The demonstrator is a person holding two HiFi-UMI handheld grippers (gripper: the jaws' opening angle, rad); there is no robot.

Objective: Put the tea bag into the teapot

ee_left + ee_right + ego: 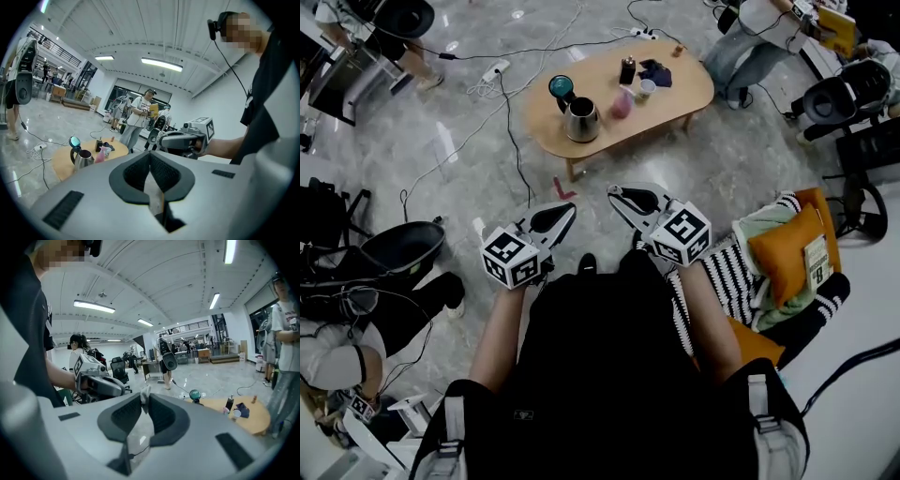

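The steel teapot [581, 120] stands on the far low wooden table [684, 98]. Its blue-green lid [561, 86] is tipped up, but I cannot see inside the pot. To its right are a pink thing [622, 103], a white cup [647, 88], a dark bottle [627, 70] and a dark cloth [657, 72]. The floor [441, 141] is grey and shiny, with cables [511, 122] on it. Near the person, the right gripper [144, 401] pinches a small white tea bag [146, 391], well apart from the teapot. The left gripper [150, 158] has its jaws pressed together on nothing.
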